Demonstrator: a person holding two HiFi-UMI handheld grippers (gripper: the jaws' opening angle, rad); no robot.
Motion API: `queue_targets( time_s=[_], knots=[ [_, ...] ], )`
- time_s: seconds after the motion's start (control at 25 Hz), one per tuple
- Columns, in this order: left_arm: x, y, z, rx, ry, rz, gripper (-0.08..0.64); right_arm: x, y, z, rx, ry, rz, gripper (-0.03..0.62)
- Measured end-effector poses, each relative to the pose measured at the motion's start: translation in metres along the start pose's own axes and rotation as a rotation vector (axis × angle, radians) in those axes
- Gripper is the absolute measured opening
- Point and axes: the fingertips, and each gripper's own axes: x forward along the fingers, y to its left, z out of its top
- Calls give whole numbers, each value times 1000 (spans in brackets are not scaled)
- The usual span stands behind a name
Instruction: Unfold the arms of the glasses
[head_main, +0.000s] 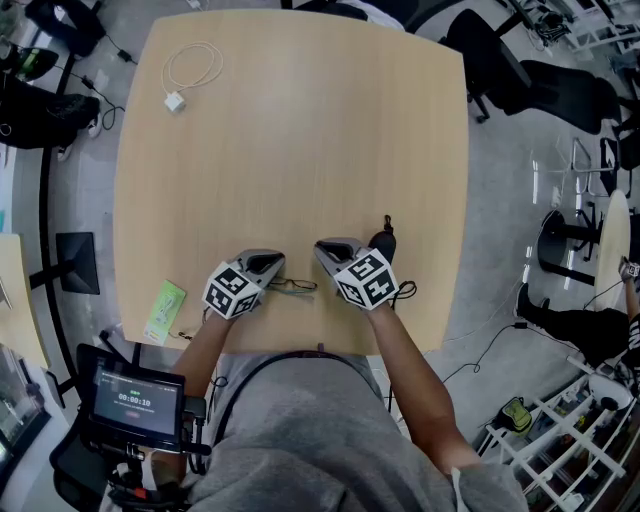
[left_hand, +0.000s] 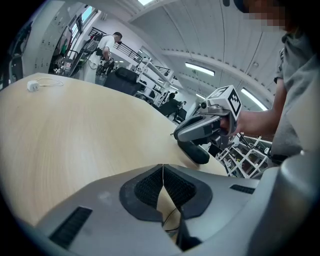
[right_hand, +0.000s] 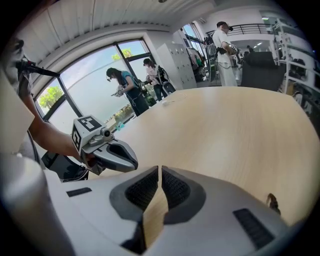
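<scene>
Table (head_main: 300, 120) broad, light wood | left gripper (head_main: 278, 263) and right gripper (head_main: 321, 249) low at its near edge, each with pads pressed together, nothing pinched that I can see | glasses (head_main: 292, 286) flat between the tips, long axis running gripper to gripper, left tips nearer; I judge jaws must part first.
</scene>
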Motion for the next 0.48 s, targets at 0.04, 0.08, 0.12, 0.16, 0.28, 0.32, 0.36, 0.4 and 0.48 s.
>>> queue_targets(
  time_s=[0.04,0.08,0.12,0.16,0.28,0.32,0.36,0.4,0.48],
  knots=[
    [-1,2,0,-6,-8,0,6,0,-2,1,8,-5,-4,9],
    [-2,4,0,-14,-18,0,6,-1,-5,2,21,-11,-11,9],
    [-3,7,0,-26,-30,1,6,-3,-9,4,39,-20,-18,9],
    [-4,10,1,-44,-44,3,6,-5,-14,5,67,-35,-23,9],
    [-10,21,3,-114,-103,10,6,-14,-31,10,213,-122,-24,9],
    [-12,24,5,-139,-124,9,6,-19,-38,11,267,-156,-25,9],
    [-13,26,7,-163,-144,6,6,-23,-45,12,314,-185,-28,9],
    [-15,28,9,-185,-162,2,6,-28,-52,12,346,-205,-33,9],
    [-17,31,12,-217,-188,-3,6,-33,-52,12,341,-208,-16,9]
  ],
)
